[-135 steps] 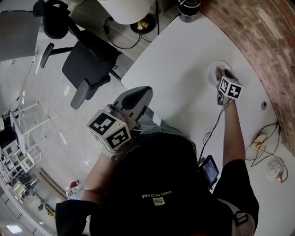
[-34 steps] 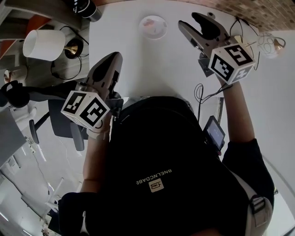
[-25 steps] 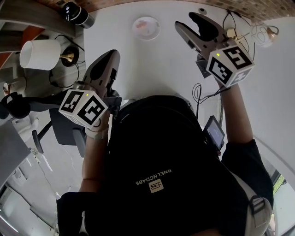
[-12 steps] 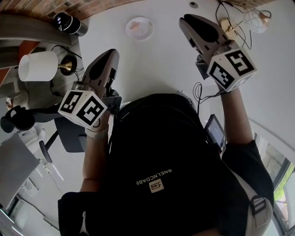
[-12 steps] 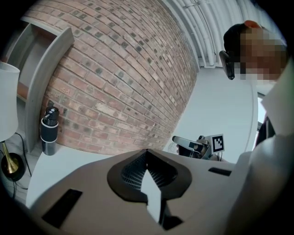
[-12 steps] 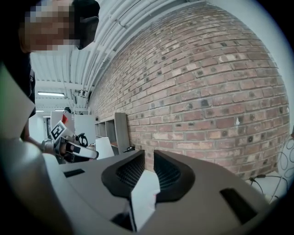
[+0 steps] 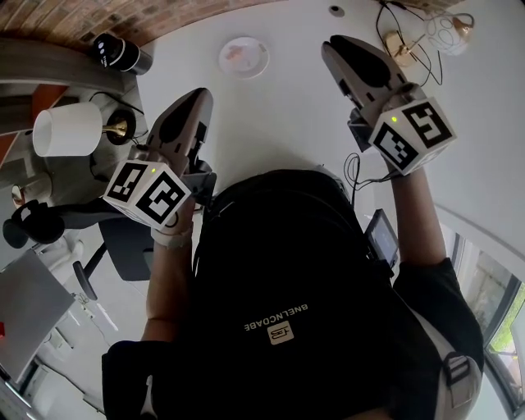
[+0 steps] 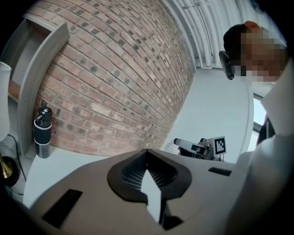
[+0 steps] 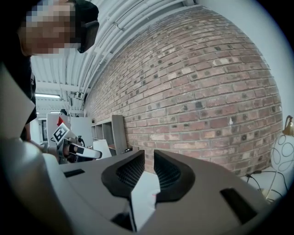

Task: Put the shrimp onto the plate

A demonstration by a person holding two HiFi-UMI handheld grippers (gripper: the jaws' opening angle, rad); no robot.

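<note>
A small white plate [image 7: 244, 57] sits on the white table [image 7: 287, 107] at the far side, with a pink shrimp [image 7: 236, 52] lying on it. My left gripper [image 7: 203, 97] hovers over the table's near left edge, its jaws shut and empty; from its own camera the tips [image 8: 147, 151] meet. My right gripper [image 7: 330, 43] is held to the right of the plate and well apart from it, its jaws closed with nothing between them [image 9: 149, 153]. Each gripper shows in the other's view: the right gripper [image 8: 195, 148], the left gripper [image 9: 76, 149].
A black-and-white bottle [image 7: 115, 53] stands at the far left by the brick wall [image 7: 74, 20]. A white lampshade [image 7: 70, 127] is left of the table. Cables, a brass fitting [image 7: 402, 45] and a wire lamp [image 7: 455, 25] lie at the far right.
The right gripper's jaws, spread a second ago, are now closed and empty. The plate has slid left in the head view as the head turned. The left gripper has barely moved.
</note>
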